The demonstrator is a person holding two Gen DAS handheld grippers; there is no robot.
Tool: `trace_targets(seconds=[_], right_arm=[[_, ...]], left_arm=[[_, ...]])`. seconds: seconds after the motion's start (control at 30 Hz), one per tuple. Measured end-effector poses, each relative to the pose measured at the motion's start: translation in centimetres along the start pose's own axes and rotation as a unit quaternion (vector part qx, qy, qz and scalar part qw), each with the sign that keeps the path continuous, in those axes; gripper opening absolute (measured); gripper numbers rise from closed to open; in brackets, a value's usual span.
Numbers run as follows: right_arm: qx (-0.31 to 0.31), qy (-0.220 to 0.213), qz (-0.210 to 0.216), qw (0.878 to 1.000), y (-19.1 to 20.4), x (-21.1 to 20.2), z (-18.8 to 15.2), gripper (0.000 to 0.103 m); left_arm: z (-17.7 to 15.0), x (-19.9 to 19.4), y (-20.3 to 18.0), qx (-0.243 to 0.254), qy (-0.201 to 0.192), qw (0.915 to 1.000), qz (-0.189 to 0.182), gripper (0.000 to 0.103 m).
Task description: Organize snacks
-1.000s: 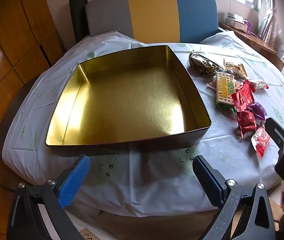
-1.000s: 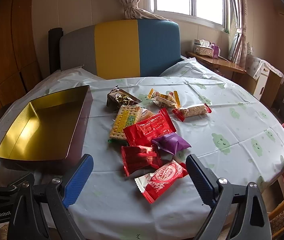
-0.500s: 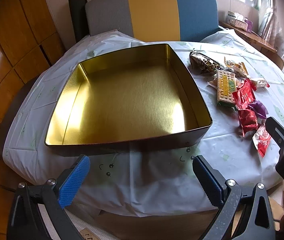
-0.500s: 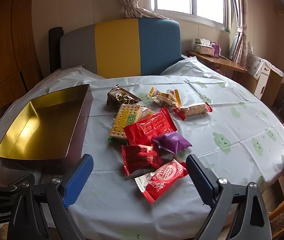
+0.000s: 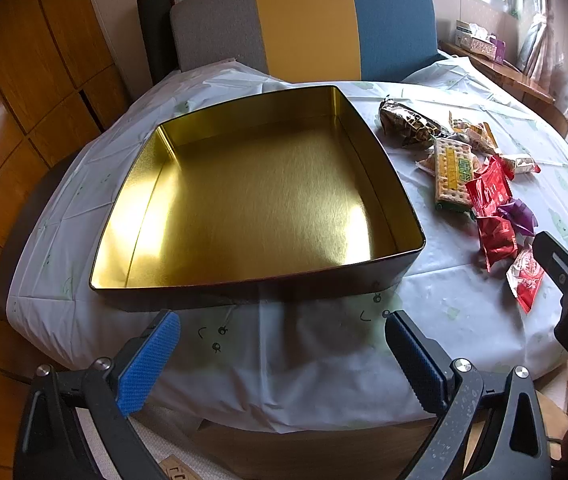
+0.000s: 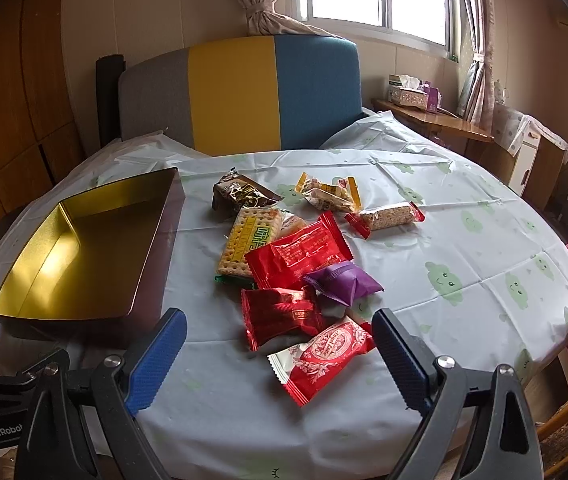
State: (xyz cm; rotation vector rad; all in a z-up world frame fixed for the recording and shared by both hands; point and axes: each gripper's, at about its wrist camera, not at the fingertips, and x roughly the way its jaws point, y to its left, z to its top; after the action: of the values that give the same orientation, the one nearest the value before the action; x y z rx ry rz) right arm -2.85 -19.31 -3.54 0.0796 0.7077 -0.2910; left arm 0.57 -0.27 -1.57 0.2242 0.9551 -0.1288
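On the table's pale cloth [image 5: 316, 360] to my left sits the gold-lined tin [image 5: 252, 200], nothing inside it, with my left gripper [image 5: 282, 356] hanging just short of its near wall, fingers spread wide apart. Right of the tin the snacks [image 6: 296, 260] lie in a loose heap, and my right gripper [image 6: 278, 354] hovers over the nearest red-and-white packet [image 6: 322, 356], fingers apart either side and gripping nothing.
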Motion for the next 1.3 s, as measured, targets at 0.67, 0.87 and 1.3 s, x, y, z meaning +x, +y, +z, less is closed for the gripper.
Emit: trace_targets(seconds=[0.67, 0.87, 1.3], right_arm=[[0.018, -0.012, 0.007, 1.0, -1.8, 0.0, 0.8, 0.1], [0.01, -0.03, 0.049, 0.998, -2.9, 0.3, 1.6, 0.103], [-0.01, 0.007, -0.011, 1.0, -7.0, 2.2, 2.6, 0.101]], left_arm=[[1.0, -0.3, -1.0, 0.015, -0.017, 0.9997, 0.004, 0.103], [1.6, -0.3, -1.8, 0.032, -0.019, 0.9993, 0.009, 0.103], [2.2, 0.5, -3.0, 0.03, 0.042, 0.9839, -0.171, 0.103]])
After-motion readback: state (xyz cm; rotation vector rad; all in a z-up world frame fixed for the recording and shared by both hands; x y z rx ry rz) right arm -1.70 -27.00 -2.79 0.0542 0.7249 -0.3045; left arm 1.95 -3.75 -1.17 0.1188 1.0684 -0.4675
